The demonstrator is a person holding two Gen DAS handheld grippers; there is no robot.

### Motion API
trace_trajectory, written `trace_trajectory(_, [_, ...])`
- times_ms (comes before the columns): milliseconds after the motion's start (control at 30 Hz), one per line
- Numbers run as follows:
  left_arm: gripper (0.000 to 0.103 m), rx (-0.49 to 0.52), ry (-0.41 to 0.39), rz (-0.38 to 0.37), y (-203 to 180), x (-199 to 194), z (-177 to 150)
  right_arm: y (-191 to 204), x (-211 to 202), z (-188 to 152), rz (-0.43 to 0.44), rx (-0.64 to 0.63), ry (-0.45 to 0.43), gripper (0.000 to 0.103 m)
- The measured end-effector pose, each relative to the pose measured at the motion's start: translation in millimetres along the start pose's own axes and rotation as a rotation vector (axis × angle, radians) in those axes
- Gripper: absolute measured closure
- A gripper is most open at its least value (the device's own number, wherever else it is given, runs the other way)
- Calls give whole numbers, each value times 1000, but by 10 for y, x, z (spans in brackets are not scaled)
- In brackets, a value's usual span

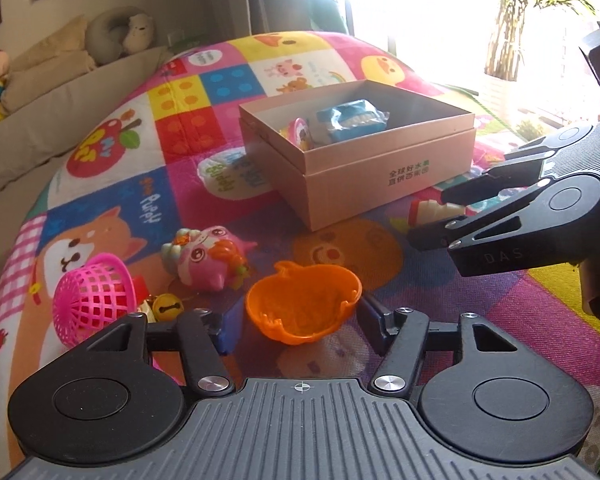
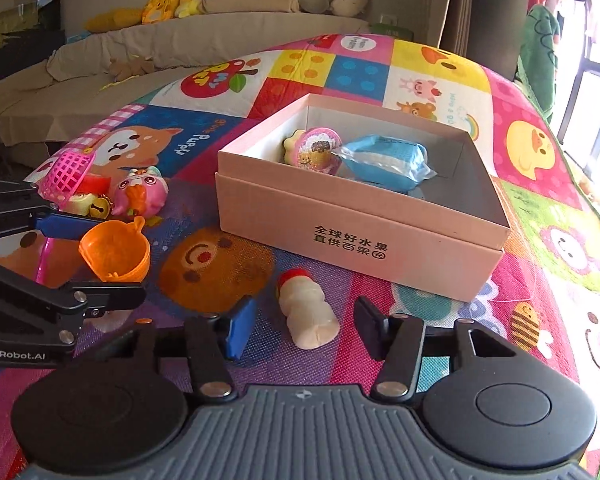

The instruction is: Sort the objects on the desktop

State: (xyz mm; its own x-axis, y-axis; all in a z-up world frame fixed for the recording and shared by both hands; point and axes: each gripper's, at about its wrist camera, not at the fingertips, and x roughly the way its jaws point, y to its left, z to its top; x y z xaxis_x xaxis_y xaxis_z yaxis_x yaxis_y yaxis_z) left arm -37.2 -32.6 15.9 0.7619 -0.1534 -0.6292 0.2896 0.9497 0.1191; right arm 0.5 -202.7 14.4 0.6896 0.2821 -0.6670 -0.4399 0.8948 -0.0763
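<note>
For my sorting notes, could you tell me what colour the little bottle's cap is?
Red, on the bottle; right wrist view shows it best.

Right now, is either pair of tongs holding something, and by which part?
The left tongs clamp the orange cup across its opposite sides. The right tongs hold nothing: the white bottle lies between them, untouched.

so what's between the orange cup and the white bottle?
Only bare play mat, the bear-face print. No toy lies between orange cup and white bottle. The right wrist view shows it best.
</note>
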Motion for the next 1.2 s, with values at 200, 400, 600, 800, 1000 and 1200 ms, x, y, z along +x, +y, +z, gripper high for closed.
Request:
trace_trajectory(200, [39,-8,-10,3,-5,-65,5,-74,56,62,33,51,55,78])
trace_trajectory(400, [39,11,-82,-11,-63,-364,115,-223,-390,87,84,111,37,78])
trace_trajectory(600, [39,70,-241,-19,-141,-602,559,-537,-1260,438,73,172,-173,78])
trace_trajectory(800, [38,113,-340,-6,-149,-453,1045,-814,-1490,888,-34,184,-288,78])
trace_trajectory(1000, [38,66,-326,-75,-195,58,1461,-1067,-1008,1166,-81,224,-257,78])
trace_trajectory(1200, [14,8,-250,-69,-42,267,1279,-1198,-440,1159,-90,291,-169,74])
